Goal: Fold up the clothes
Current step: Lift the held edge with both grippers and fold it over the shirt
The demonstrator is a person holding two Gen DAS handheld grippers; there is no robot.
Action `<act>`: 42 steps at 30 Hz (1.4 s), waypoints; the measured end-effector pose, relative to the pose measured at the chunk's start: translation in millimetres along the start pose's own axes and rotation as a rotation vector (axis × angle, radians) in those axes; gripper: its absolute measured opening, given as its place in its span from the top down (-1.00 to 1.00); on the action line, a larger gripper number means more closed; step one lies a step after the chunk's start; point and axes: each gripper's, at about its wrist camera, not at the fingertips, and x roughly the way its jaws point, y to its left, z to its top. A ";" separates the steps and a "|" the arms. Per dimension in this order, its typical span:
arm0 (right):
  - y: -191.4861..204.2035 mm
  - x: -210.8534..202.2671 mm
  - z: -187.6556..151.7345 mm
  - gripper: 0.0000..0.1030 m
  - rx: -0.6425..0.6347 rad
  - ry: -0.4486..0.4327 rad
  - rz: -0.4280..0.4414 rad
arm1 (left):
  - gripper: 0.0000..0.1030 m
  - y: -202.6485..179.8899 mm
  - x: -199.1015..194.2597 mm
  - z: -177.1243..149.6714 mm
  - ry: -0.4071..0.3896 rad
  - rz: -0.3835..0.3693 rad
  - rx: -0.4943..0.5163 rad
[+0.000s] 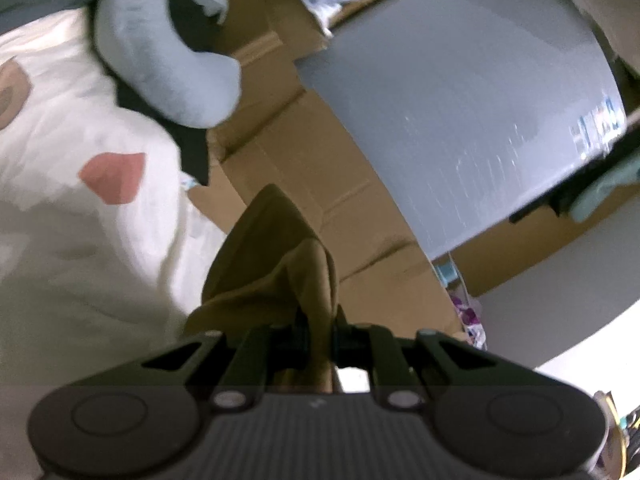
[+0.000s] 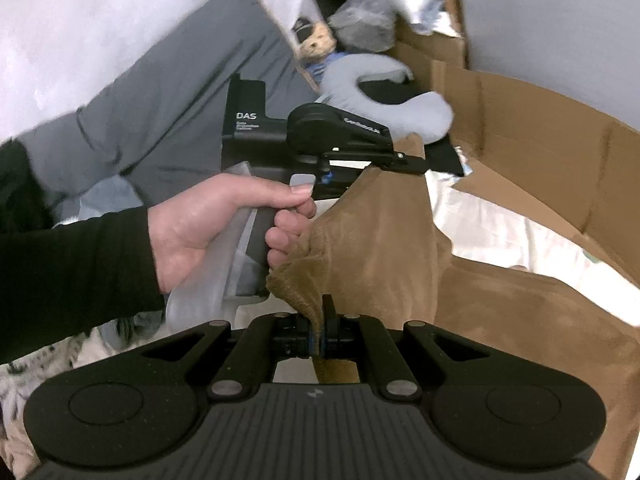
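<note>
**Brown garment pinched between two grippers**

The left gripper [image 1: 320, 336] and right gripper [image 2: 318, 330] each clamp an edge of the brown fleece garment [image 2: 380, 224], held above white bedding [image 1: 80, 220]. Nearby: flattened cardboard [image 1: 304, 168], blue neck pillow [image 1: 160, 60], possibly a plush toy [image 2: 318, 46], blurred.

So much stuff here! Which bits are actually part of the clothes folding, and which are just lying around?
Part of the job:
- brown garment
- left tongs, shut on it
- right tongs, shut on it

Just lying about:
- blue neck pillow
- cardboard boxes
- soft toy
- white bedding
</note>
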 end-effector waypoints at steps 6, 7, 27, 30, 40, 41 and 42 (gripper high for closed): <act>-35.5 -26.1 -15.1 0.98 0.105 -0.039 0.010 | 0.79 -35.8 25.3 -9.4 0.037 0.008 0.055; -42.5 -30.2 -17.7 0.98 0.127 -0.043 0.013 | 0.79 -39.7 29.6 -11.6 0.041 0.014 0.056; -135.4 -75.9 -83.5 0.98 0.383 -0.115 -0.018 | 0.79 -106.9 123.9 -65.4 0.170 0.056 0.150; -147.7 -80.3 -97.5 0.98 0.428 -0.115 -0.033 | 0.79 -112.7 137.9 -77.2 0.199 0.063 0.174; -180.0 -81.9 -136.3 0.99 0.567 -0.106 -0.065 | 0.79 -130.8 183.5 -113.8 0.285 0.117 0.248; -183.3 -82.3 -140.9 0.99 0.584 -0.106 -0.069 | 0.79 -132.0 188.6 -116.4 0.297 0.126 0.253; -186.6 -82.5 -144.7 0.99 0.600 -0.107 -0.073 | 0.79 -133.2 193.7 -119.0 0.309 0.134 0.258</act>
